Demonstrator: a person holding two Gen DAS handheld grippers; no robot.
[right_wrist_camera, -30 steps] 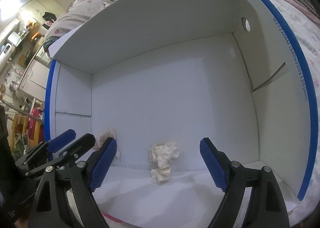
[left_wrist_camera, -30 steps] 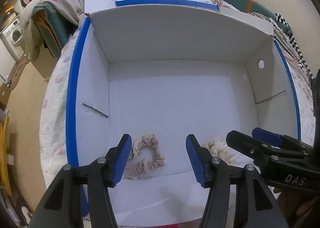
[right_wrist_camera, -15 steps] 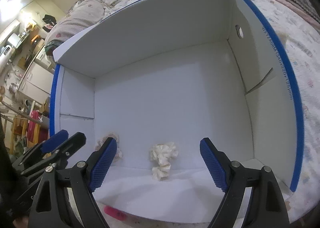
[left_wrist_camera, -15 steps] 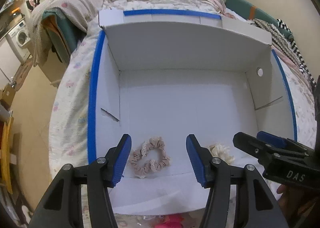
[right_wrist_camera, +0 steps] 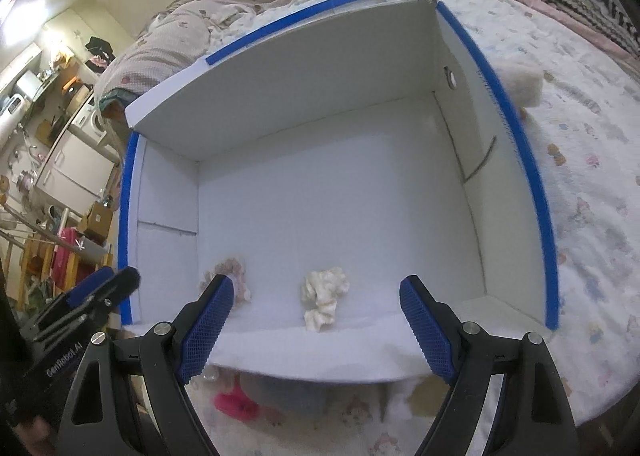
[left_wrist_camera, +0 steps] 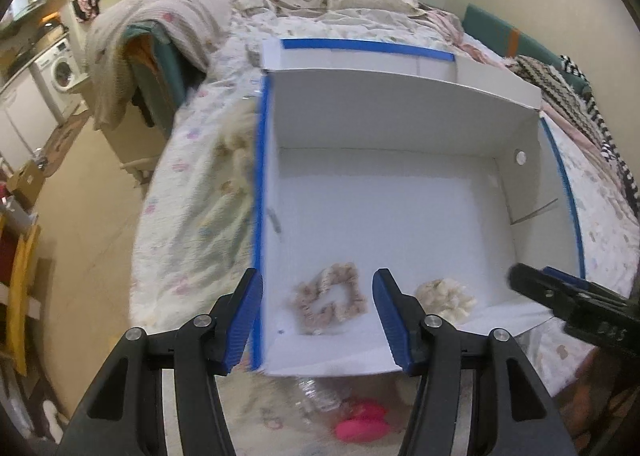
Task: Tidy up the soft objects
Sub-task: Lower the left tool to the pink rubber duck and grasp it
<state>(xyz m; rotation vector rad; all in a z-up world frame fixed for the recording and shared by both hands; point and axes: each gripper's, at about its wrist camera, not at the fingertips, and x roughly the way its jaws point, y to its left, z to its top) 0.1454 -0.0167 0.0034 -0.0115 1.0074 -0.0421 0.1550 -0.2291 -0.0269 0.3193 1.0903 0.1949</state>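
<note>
A white cardboard box (left_wrist_camera: 258, 176) with blue-taped rims lies open on the bed. On its floor near the front wall lie a pink-beige scrunchie (left_wrist_camera: 330, 302) and a cream scrunchie (left_wrist_camera: 446, 298). My left gripper (left_wrist_camera: 318, 280) hovers above the pink-beige scrunchie, its jaws opening, nothing between the pads. My right gripper (right_wrist_camera: 316, 282) hangs wide open above the cream scrunchie (right_wrist_camera: 322, 296), apart from it. In the right wrist view the pink-beige scrunchie (right_wrist_camera: 228, 272) is partly hidden behind the left blue pad.
In front of the box lie a pink soft object (left_wrist_camera: 362, 426) and a clear plastic item (left_wrist_camera: 320, 396) on the floral sheet. A fluffy cream thing (right_wrist_camera: 520, 84) rests on the bed right of the box. Rumpled blankets (left_wrist_camera: 168, 24) pile up behind.
Both grippers have risen and drawn back from the box, so its front edge and the items before it have come into view. The left jaws stand slightly wider.
</note>
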